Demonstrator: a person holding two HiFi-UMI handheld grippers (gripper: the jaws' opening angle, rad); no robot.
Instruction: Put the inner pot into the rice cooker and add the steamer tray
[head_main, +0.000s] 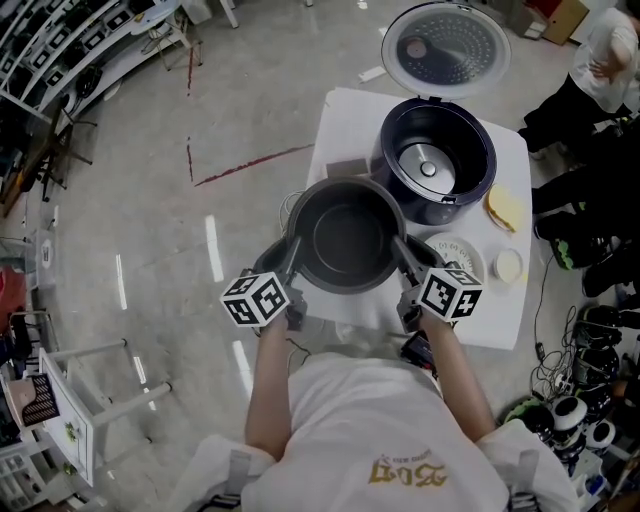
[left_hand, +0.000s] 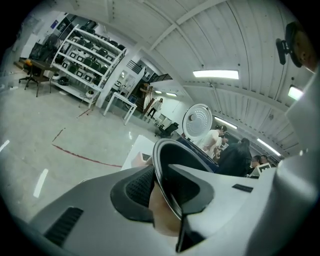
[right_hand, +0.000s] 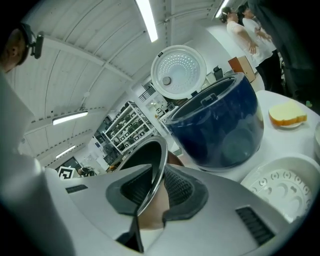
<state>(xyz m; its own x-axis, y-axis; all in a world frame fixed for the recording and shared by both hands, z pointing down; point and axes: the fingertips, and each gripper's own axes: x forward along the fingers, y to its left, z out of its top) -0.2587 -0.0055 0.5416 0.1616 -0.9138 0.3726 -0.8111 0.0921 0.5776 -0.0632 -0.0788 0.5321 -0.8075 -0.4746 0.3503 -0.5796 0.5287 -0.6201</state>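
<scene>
So the left gripper (head_main: 292, 262) and right gripper (head_main: 408, 262) both have their jaws pinching opposite rims of the dark round metal inner pot (head_main: 345, 240). It's up over the white desk (head_main: 340, 115), near the open navy rice cooker (head_main: 437, 160).

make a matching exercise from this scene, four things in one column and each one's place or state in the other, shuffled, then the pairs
Things:
1. inner pot
2. cooker lid
3. steamer tray
4. yellow slab

Places or states:
A. lying on the table to the right of the rice cooker
B. clamped at its rim in the jaws of the left gripper and right gripper
C. swung open behind the cooker
D. on the table between the cooker and the right gripper

Pairs: 1-B, 2-C, 3-D, 4-A
</scene>
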